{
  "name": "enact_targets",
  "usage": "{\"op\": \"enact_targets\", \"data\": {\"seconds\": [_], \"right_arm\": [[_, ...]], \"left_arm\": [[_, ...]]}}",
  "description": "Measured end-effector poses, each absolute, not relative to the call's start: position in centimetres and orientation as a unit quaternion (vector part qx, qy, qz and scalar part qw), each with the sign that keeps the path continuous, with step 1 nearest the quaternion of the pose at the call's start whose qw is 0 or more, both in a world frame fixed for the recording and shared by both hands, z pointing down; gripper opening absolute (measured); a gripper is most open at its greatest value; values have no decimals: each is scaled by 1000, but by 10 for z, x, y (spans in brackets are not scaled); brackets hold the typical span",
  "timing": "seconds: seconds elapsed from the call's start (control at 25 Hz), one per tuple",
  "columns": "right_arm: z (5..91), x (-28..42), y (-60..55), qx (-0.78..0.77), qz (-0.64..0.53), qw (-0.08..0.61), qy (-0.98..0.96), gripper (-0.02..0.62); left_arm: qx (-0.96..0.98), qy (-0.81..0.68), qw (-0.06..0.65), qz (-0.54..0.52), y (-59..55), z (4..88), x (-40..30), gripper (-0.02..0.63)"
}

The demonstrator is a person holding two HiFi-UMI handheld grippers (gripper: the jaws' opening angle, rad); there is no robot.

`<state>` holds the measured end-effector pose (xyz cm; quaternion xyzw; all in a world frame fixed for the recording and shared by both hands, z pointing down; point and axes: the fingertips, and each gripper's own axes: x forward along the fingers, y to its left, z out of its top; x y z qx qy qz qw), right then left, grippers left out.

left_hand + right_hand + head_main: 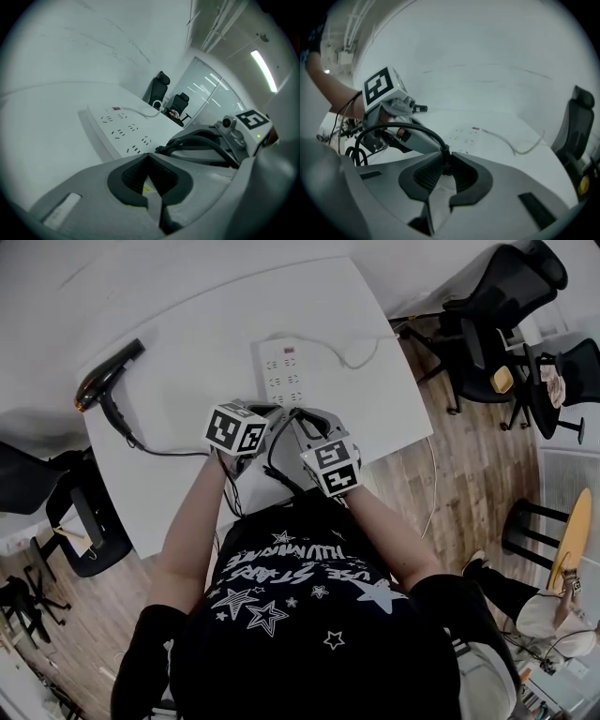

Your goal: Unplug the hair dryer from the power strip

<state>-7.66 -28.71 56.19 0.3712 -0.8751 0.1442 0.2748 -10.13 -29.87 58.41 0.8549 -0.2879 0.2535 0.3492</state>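
1. A white table (187, 324) is filling the upper left and middle of the head view, with wood floor showing to its right and below it.
2. A person in a black star-print shirt (300, 615) is taking up the bottom of that view, with both forearms reaching up toward the table's near edge.
3. Black chairs (487, 324) are standing in the upper right of the head view, well apart from the table's things.
4. The white strip (284, 371) is lying flat at upper centre of the head view, its white lead (352, 357) curling off to the right.
5. The dryer (105, 379) is lying on its side at the upper left of the table, well apart from the strip.
6. The left gripper (148, 157) is sitting at centre, just below the strip's near end, its jaws pressed together with nothing between them.
7. The right gripper (446, 161) is sitting just beside it on the right, its jaws clamping the black plug (444, 150).
8. The black cord (173, 452) is running from the dryer down and right to the grippers, then looping up out of the plug in the right gripper view.
9. The plug is sitting at the strip's near end; whether its pins are in a socket cannot be told.
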Motion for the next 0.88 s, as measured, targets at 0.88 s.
{"op": "enact_targets", "data": {"seconds": [0.88], "right_arm": [[515,-67,-291,351,79,232,-904,63]], "left_arm": [[851,-329,340,229,-299,582,-102,6]]}}
